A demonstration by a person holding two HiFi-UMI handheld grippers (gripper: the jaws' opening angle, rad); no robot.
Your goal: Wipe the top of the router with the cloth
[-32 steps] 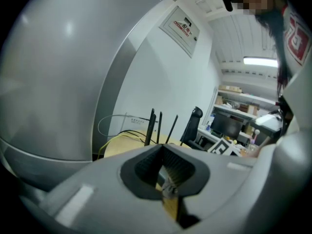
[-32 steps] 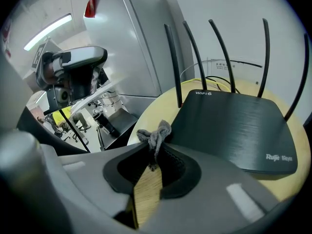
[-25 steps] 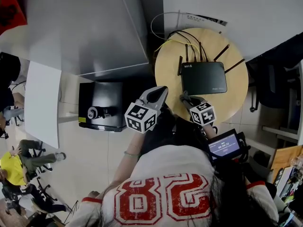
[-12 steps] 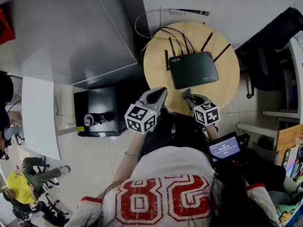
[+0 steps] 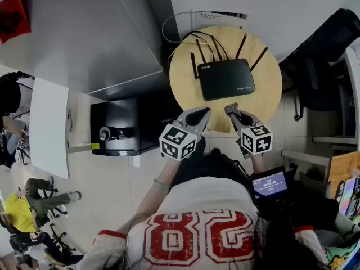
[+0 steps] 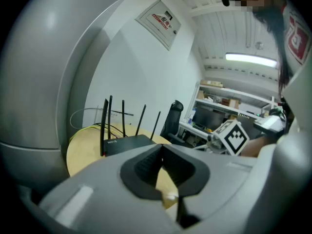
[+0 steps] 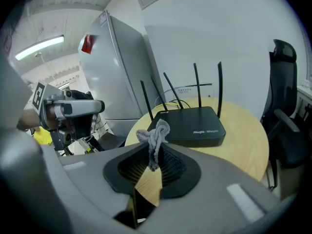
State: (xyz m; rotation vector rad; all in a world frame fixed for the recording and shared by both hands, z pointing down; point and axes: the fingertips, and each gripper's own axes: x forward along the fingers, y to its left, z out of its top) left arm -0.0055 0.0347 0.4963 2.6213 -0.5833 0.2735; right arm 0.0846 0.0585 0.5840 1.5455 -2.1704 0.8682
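my right gripper point(image 5: 232, 111) pinching grey cloth point(image 7: 154, 132), apart from black router point(image 5: 226, 79) sitting on round wooden table point(image 5: 269, 97), my left gripper point(image 5: 199, 116) fingers pressed together, nothing between, at table edge

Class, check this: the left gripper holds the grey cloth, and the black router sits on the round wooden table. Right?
No: the right gripper holds the grey cloth, as the right gripper view shows. The black router does sit on the round wooden table.

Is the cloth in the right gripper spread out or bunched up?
Bunched up: the cloth is a crumpled wad pinched between the right gripper's jaws.
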